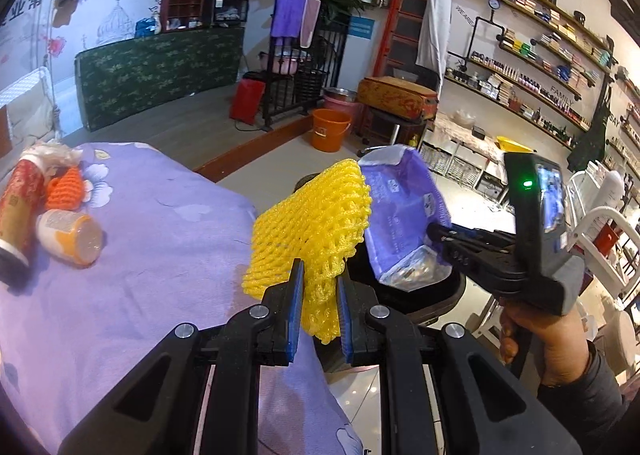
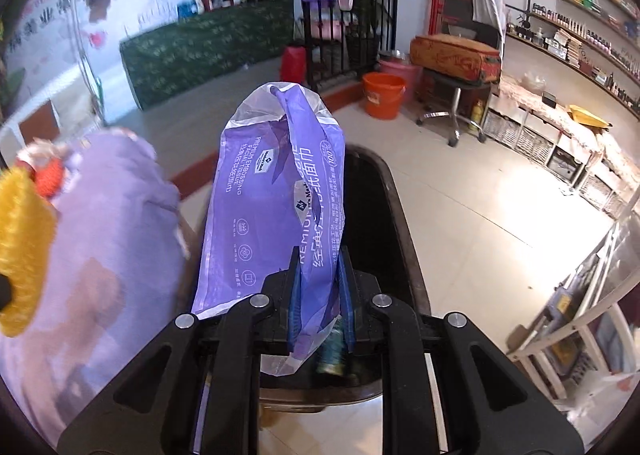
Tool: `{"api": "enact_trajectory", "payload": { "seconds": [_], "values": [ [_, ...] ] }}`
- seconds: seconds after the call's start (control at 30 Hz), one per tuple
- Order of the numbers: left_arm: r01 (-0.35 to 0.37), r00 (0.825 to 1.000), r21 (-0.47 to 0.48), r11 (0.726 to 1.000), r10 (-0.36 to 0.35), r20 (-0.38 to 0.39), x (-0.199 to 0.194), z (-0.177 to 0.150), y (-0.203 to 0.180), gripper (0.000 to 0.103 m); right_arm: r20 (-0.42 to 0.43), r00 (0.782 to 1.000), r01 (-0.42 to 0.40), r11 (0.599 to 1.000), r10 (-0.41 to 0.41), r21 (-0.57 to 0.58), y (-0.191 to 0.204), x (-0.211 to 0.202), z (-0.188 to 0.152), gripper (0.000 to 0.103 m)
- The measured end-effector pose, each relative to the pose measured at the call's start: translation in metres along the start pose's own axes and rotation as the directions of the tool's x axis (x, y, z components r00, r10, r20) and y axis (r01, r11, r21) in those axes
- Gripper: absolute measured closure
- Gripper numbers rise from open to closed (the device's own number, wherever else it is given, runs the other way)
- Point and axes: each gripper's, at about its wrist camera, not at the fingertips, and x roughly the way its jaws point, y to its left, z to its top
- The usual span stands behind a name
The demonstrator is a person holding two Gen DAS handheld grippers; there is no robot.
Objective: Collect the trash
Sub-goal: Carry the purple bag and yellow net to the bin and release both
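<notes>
My left gripper [image 1: 319, 275] is shut on a yellow foam fruit net [image 1: 308, 227] and holds it over the edge of the purple bed cover [image 1: 140, 255], beside a dark trash bin [image 1: 420, 295]. The net also shows at the left edge of the right wrist view [image 2: 20, 247]. My right gripper [image 2: 319, 275] is shut on a purple plastic tissue wrapper [image 2: 264, 207] and holds it above the open dark bin [image 2: 384, 215]. The right gripper [image 1: 436, 233] with the wrapper [image 1: 404, 211] also shows in the left wrist view.
On the bed cover at the left lie a red paper cup [image 1: 20, 207], an orange foam net [image 1: 64, 187], a white and orange bottle [image 1: 70, 231] and crumpled tissue [image 1: 52, 151]. An orange bucket [image 1: 330, 129] stands on the floor. Shelves [image 1: 540, 67] line the right wall.
</notes>
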Motion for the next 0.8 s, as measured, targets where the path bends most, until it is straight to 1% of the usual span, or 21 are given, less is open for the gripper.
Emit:
{"api": "enact_trajectory", "payload": {
  "seconds": [0.17,0.23,0.27,0.3,0.33,0.4,0.57,0.73,0.8],
  "values": [
    [0.033,0.999,0.015,0.999,-0.033,-0.039,0.013,-0.001,-0.01,0.088,-0.094,0.995,0.027,0.999,-0.029,-0.025,-0.001,0.037,-0.002,0.085],
    [0.042,0.998,0.014,0.999,-0.041,-0.056,0.018,-0.002,-0.012,0.088,-0.117,0.993,0.03,0.999,-0.033,-0.029,0.001,0.047,-0.004,0.084],
    [0.046,0.997,0.012,0.999,-0.046,-0.065,0.02,-0.003,-0.013,0.088,-0.126,0.991,0.034,0.999,-0.038,-0.032,0.003,0.051,-0.005,0.078],
    [0.05,0.996,0.011,0.999,-0.05,-0.071,0.022,-0.004,-0.014,0.088,-0.13,0.991,0.039,0.999,-0.043,-0.031,0.004,0.054,-0.006,0.075],
    [0.052,0.996,0.013,0.999,-0.051,-0.077,0.023,-0.004,-0.014,0.088,-0.132,0.99,0.037,0.999,-0.04,-0.025,0.004,0.056,-0.007,0.068],
    [0.052,0.995,0.023,0.998,-0.05,-0.085,0.025,-0.007,-0.018,0.088,-0.124,0.992,0.024,1.0,-0.024,-0.004,0.002,0.055,-0.007,0.06],
    [0.058,0.993,0.028,0.998,-0.055,-0.107,0.032,-0.005,-0.022,0.088,-0.071,0.997,0.024,0.999,-0.021,0.04,-0.004,0.038,-0.008,0.057],
    [0.075,0.989,0.033,0.997,-0.07,-0.128,0.044,-0.001,-0.026,0.088,-0.001,0.999,0.035,0.995,-0.035,0.096,-0.021,0.008,-0.006,0.044],
    [0.084,0.987,0.042,0.996,-0.078,-0.138,0.05,0.002,-0.03,0.088,0.019,0.999,0.034,0.992,-0.036,0.118,-0.029,-0.002,-0.005,0.042]
  ]
}}
